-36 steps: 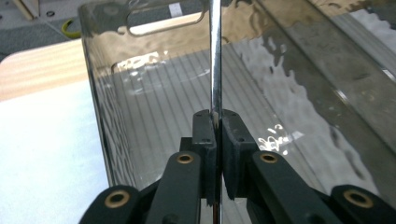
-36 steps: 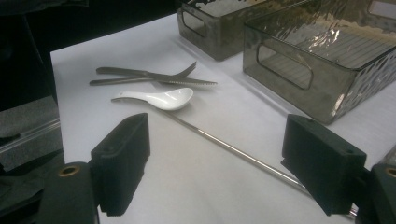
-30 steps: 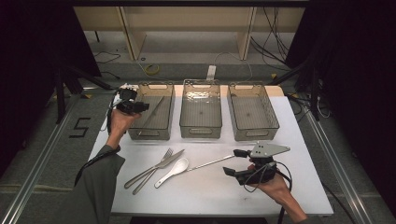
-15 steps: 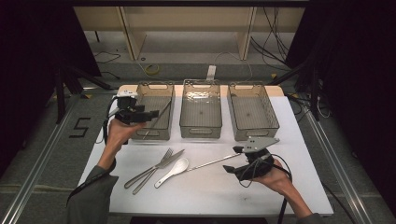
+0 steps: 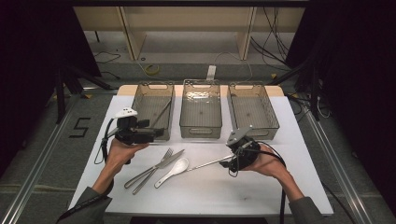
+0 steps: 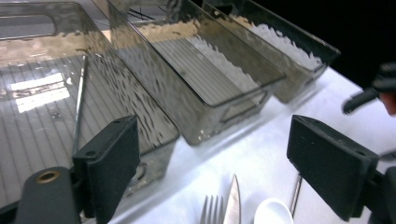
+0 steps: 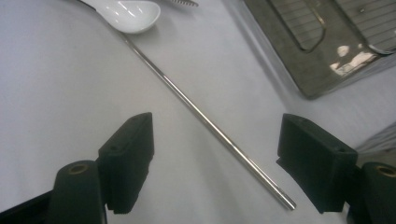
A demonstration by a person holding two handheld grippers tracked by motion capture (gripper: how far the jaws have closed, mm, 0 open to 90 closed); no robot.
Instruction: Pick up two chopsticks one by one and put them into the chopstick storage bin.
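Overhead light brightens the white table [image 5: 210, 196] against dark surroundings (glare ripples across the trays [image 6: 196, 79]), near jaws softly blurred.

I see the middle bin [image 5: 201, 109] and the right-hand bin [image 5: 252, 111] side by side at the desk's [image 5: 219, 196] twelve o'clock edge. Just left of the desk's centre, a fork [image 5: 150, 167] and knife [image 5: 161, 168] lie touching, tips toward one o'clock. A white spoon [image 5: 173, 170] lies just beside them at three o'clock.
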